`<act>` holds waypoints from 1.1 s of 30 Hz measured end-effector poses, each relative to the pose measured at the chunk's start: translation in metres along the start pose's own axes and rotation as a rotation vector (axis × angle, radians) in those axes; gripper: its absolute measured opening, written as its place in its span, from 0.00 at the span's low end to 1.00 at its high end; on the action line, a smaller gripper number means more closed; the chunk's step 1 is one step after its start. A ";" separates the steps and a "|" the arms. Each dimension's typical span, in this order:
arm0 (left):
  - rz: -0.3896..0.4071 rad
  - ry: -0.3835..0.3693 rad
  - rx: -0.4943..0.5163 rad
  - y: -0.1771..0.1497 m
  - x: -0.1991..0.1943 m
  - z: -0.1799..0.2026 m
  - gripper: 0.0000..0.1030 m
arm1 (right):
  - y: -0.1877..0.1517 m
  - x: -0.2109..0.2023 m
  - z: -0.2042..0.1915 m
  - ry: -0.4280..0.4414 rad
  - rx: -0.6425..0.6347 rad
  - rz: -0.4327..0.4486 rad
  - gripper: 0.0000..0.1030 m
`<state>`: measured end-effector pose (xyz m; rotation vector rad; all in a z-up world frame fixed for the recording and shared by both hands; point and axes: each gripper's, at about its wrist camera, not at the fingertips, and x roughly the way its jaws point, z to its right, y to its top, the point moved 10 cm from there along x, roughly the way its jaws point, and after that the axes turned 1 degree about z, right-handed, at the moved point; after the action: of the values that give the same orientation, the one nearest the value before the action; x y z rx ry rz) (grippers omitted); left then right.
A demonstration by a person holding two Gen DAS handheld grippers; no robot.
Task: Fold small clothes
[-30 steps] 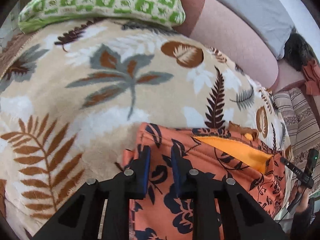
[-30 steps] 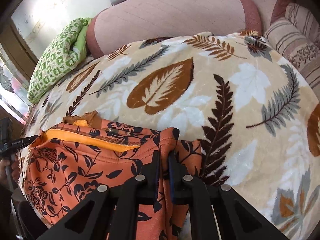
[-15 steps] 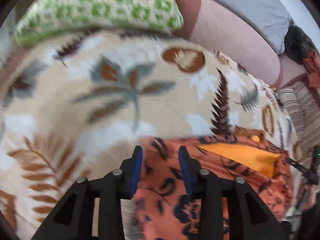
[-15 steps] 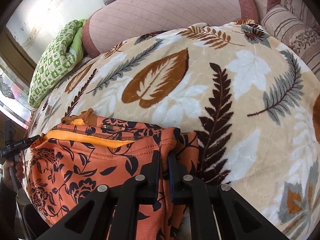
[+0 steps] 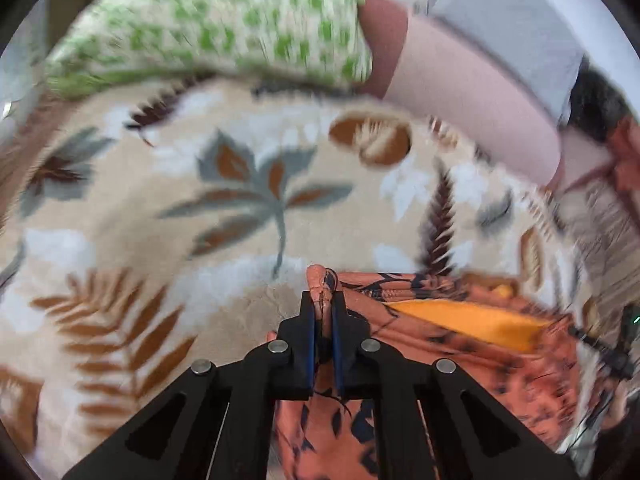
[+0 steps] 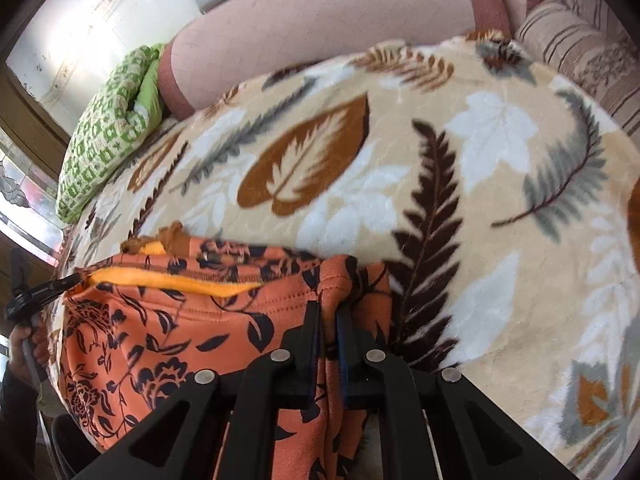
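garment (image 5: 460,364) | corner pinched in left claw (image 5: 325,308) | edge pinched in right claw (image 6: 329,312)

Daylight, bright and even. Window (image 6: 80,28) at upper left of right view blown out white. Left view smeared with motion blur, cushion (image 5: 216,24) worst. Right view sharper, slightly soft. Fisheye bends edges; black vignette in corners. Shadows faint.
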<state>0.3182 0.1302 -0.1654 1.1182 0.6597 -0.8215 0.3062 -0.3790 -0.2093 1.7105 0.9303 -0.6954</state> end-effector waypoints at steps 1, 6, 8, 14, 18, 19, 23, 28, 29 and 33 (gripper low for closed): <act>0.035 -0.006 -0.017 -0.003 -0.022 0.002 0.06 | 0.004 -0.008 -0.001 0.006 0.009 0.019 0.07; 0.134 -0.051 -0.021 -0.022 -0.094 0.014 0.06 | 0.009 -0.059 0.006 0.061 0.088 0.122 0.06; 0.154 -0.062 0.005 -0.023 -0.103 0.017 0.07 | 0.005 -0.071 0.011 0.076 0.109 0.157 0.06; 0.007 0.012 0.023 0.000 -0.010 -0.012 0.07 | 0.015 -0.018 0.029 0.044 0.112 0.055 0.06; -0.141 0.153 0.000 -0.011 0.058 -0.044 0.19 | 0.010 0.031 0.039 0.026 0.155 -0.028 0.11; -0.094 0.149 0.004 -0.008 0.049 -0.041 0.29 | 0.010 0.026 0.037 0.005 0.143 0.001 0.13; 0.095 0.207 0.052 0.007 0.000 -0.040 0.61 | 0.007 -0.005 0.037 -0.120 0.060 0.055 0.40; 0.117 0.067 0.110 -0.023 -0.059 -0.008 0.61 | 0.002 -0.063 -0.006 -0.009 0.023 0.150 0.53; 0.108 0.047 0.149 -0.034 -0.063 0.003 0.61 | -0.003 -0.066 -0.020 0.037 0.012 0.143 0.55; -0.032 0.119 0.172 -0.086 -0.031 0.009 0.61 | -0.038 -0.047 -0.051 0.182 0.018 0.057 0.61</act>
<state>0.2302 0.1108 -0.1812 1.3232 0.7172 -0.8558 0.2496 -0.3352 -0.1748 1.8318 0.9987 -0.5184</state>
